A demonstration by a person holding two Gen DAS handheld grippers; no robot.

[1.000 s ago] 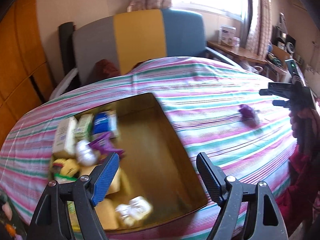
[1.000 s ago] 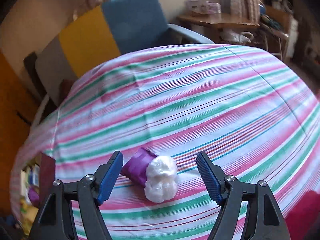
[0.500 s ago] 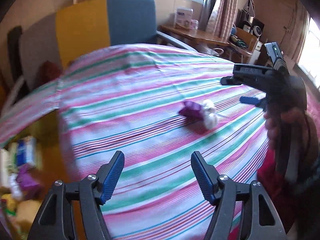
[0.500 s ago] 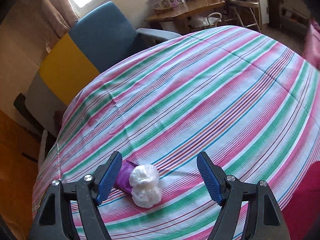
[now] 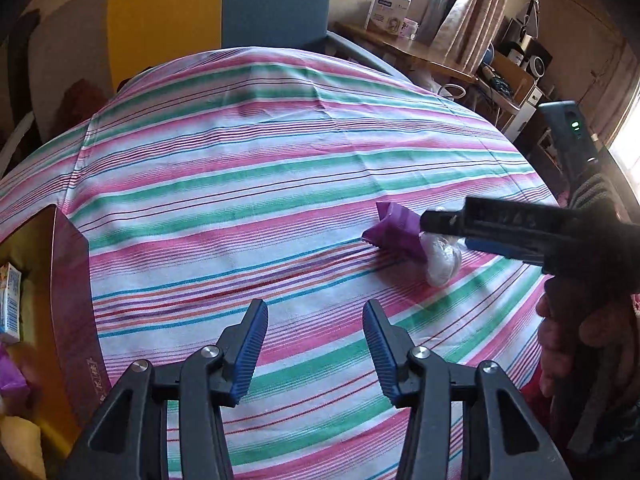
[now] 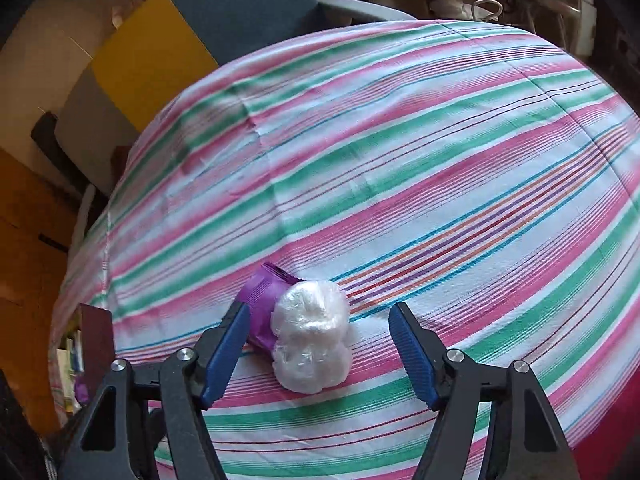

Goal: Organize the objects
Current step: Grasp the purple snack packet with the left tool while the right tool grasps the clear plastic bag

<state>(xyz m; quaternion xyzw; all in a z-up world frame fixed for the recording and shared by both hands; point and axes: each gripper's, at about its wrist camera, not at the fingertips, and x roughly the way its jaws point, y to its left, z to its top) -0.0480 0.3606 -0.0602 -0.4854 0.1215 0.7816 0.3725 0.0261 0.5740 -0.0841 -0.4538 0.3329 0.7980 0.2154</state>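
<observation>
One purple-and-white packet (image 6: 298, 332) lies between open right tongs (image 6: 318, 354).

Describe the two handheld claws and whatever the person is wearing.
Both the left claw and right claw have black plastic arms with silver rivets and ribbed blue pads. From the left wrist view, the right unit's black body carries a small green light, and a dark striped knit sleeve shows behind it.

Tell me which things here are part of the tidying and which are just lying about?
Part of the job:
- purple-and-white wrapped packet, between the right gripper fingers
- open box holding sorted items
- left gripper, empty

Just there:
- striped tablecloth
- chair
- cluttered desk
</observation>
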